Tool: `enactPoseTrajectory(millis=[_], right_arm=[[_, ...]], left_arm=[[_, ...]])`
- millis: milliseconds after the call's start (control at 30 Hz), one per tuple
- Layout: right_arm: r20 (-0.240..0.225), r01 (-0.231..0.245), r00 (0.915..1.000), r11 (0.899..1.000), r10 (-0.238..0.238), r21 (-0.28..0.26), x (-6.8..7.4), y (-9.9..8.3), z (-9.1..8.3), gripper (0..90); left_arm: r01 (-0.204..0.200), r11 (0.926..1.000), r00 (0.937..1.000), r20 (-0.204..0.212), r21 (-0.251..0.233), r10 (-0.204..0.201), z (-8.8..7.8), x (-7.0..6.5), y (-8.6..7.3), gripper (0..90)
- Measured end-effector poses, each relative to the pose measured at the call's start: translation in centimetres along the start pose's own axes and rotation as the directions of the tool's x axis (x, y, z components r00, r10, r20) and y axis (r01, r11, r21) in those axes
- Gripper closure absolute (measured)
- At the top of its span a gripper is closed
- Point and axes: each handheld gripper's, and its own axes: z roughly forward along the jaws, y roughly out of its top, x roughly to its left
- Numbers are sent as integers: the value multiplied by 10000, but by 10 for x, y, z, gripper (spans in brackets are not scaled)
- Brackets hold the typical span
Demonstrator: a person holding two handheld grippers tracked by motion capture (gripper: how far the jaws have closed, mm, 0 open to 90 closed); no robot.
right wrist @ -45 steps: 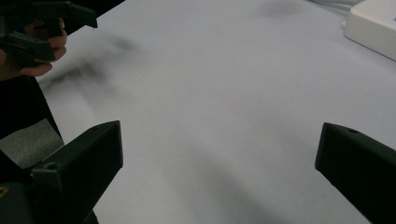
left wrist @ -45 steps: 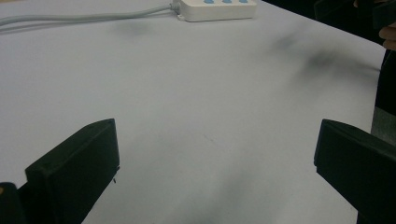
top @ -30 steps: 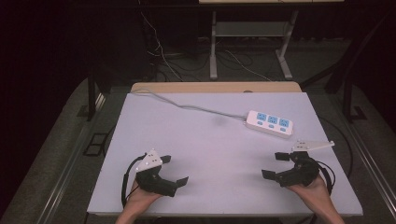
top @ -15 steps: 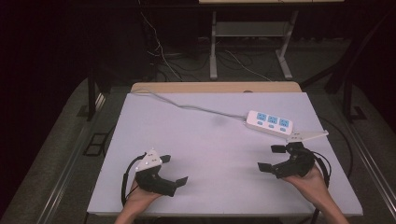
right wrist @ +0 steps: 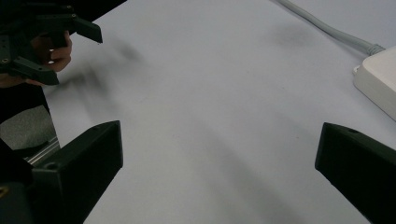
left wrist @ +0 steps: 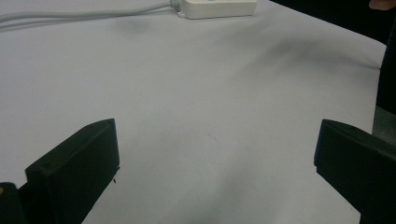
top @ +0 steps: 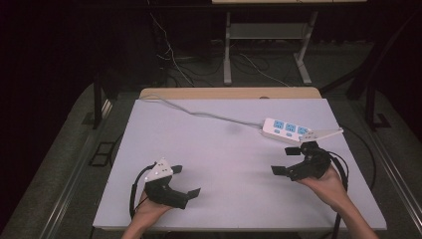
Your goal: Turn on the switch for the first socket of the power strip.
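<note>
One white power strip lies on the table, near its far right corner. It is the only loose thing there, so I guess it is the thing to pick up. Its long side runs left to right, tipped a little toward the near right. Its grey cord runs off from its left end to the far left of the table.

Just this side of the power strip is the right gripper, very near its right end. Its jaws are wide apart with nothing between them.

Well away from the power strip, down at the near left, is the left gripper. Its jaws are wide apart too, and hold nothing.

The right hand is much nearer, so I think it would reach first.
</note>
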Motion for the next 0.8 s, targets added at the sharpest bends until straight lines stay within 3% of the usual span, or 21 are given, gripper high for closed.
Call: enactPoseTrajectory(millis=[800], right_arm=[[23, 462, 9989, 9979, -464, 462, -20, 43, 2, 4]], left_arm=[[44, 10000, 10000, -6, 25, -44, -1, 1, -1, 0]])
